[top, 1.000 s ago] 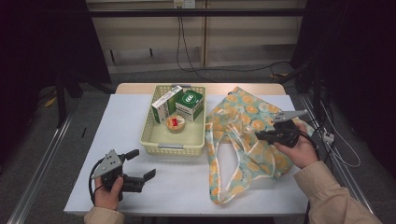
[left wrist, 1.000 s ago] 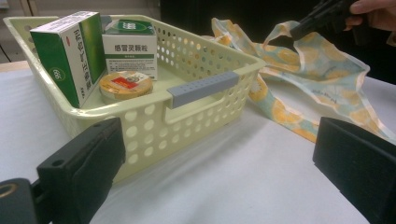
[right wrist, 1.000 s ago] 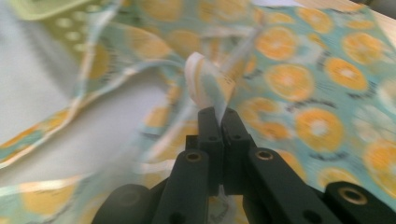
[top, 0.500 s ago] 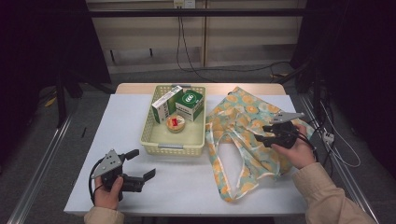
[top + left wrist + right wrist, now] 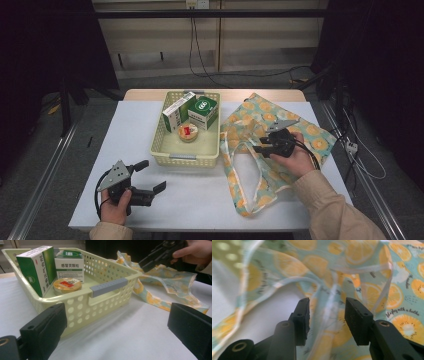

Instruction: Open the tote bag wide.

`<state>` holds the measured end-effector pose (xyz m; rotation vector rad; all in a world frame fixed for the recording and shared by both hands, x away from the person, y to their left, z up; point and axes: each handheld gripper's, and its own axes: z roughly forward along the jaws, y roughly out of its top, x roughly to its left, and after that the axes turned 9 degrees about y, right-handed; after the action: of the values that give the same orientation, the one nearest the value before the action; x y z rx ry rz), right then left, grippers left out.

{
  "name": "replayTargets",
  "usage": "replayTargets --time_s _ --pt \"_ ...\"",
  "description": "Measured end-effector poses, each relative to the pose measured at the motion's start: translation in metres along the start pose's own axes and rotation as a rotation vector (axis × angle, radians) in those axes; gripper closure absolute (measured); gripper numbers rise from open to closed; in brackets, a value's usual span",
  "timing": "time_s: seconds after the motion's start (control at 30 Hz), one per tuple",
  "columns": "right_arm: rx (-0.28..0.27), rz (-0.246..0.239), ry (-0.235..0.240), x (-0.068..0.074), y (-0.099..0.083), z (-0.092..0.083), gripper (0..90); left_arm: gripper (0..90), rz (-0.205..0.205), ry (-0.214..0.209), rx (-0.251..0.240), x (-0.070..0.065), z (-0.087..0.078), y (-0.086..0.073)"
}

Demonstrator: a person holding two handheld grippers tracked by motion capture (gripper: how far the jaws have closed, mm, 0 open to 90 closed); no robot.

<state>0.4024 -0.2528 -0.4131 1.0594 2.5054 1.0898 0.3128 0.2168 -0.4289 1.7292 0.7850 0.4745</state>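
High view: my right gripper (image 5: 261, 144) sits over the orange-print tote bag (image 5: 300, 131) by the table's (image 5: 200, 200) right edge, jaws partly apart, having just been closing. My left gripper (image 5: 150, 177) rests near the front left corner, open, holding nothing

Left gripper view: jaws wide, facing the yellow basket (image 5: 105, 300)

Right gripper view: bag strap (image 5: 325, 322) lies between the jaws, unpinched

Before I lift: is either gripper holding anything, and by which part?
Nothing held. The right gripper is open around the bag handle strap, not pinching it; the left gripper is open, empty.
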Motion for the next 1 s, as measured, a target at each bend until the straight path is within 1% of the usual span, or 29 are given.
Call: replayTargets --time_s 0.07,0.13,0.17,0.2,0.27,0.3,0.33,0.37,0.43,0.5,0.57,0.63,0.67,0.7,0.77,0.8,0.87,0.9,0.97,1.0 --pt "0.010 0.026 -0.012 -0.007 -0.002 0.008 56.6 2.2 0.009 -0.001 0.006 0.001 0.000 0.000" --pt "0.015 0.037 0.008 -0.010 -0.004 0.015 54.6 2.2 -0.003 -0.001 0.003 0.001 0.001 -0.001" --pt "0.032 0.030 0.021 -0.011 -0.005 0.020 52.8 2.2 -0.013 -0.002 0.002 0.000 0.001 -0.001" --pt "0.048 0.022 0.029 -0.010 -0.006 0.024 52.5 2.2 -0.010 -0.003 0.004 0.001 0.001 -0.001" --pt "0.078 0.009 0.014 -0.009 -0.007 0.030 53.1 2.2 -0.008 -0.003 0.005 0.001 0.001 -0.001" --pt "0.085 0.012 0.014 -0.009 -0.008 0.032 55.8 2.2 -0.007 -0.004 0.006 0.001 0.001 -0.001" --pt "0.094 0.014 0.019 -0.010 -0.008 0.034 61.7 2.2 -0.003 -0.002 0.003 0.001 0.002 -0.001" --pt "0.099 0.009 0.031 -0.010 -0.008 0.034 71.8 2.2 -0.005 -0.004 0.003 0.001 0.002 -0.001" --pt "0.059 0.024 0.044 -0.009 -0.008 0.030 84.3 2.2 -0.003 -0.006 0.004 0.001 0.002 -0.001" --pt "0.057 0.024 0.069 -0.007 -0.007 0.026 86.7 2.2 -0.002 -0.002 0.003 0.001 0.002 -0.001" --pt "0.055 0.019 0.071 -0.004 -0.007 0.022 86.9 2.2 -0.005 -0.004 0.003 0.001 0.002 -0.001" --pt "0.044 0.025 0.091 0.000 -0.006 0.015 86.3 2.2 0.004 -0.005 0.002 0.000 0.001 -0.001" --pt "0.042 0.019 0.104 0.003 -0.005 0.012 85.9 2.2 0.002 -0.005 0.004 0.000 0.001 0.000" --pt "0.041 0.009 0.111 0.007 -0.005 0.009 84.6 2.2 0.002 -0.004 0.004 0.000 0.001 0.000" --pt "0.038 -0.026 0.110 0.017 -0.006 0.004 80.3 2.2 0.000 -0.004 0.002 0.000 0.001 0.000" --pt "0.044 -0.040 0.117 0.022 -0.008 0.002 78.4 2.2 0.000 -0.003 0.001 0.000 0.001 0.000" --pt "0.054 -0.046 0.143 0.028 -0.013 -0.001 78.6 2.2 -0.001 -0.002 0.001 -0.001 0.001 0.000" --pt "0.056 -0.049 0.153 0.030 -0.015 -0.002 78.2 2.2 0.004 -0.002 0.003 -0.001 0.001 0.000" --pt "0.044 -0.053 0.141 0.029 -0.017 -0.007 77.6 2.2 0.002 -0.004 0.002 -0.002 0.001 0.000" --pt "0.025 -0.034 0.151 0.026 -0.017 -0.010 76.2 2.2 0.007 -0.005 0.003 -0.002 0.001 0.001"
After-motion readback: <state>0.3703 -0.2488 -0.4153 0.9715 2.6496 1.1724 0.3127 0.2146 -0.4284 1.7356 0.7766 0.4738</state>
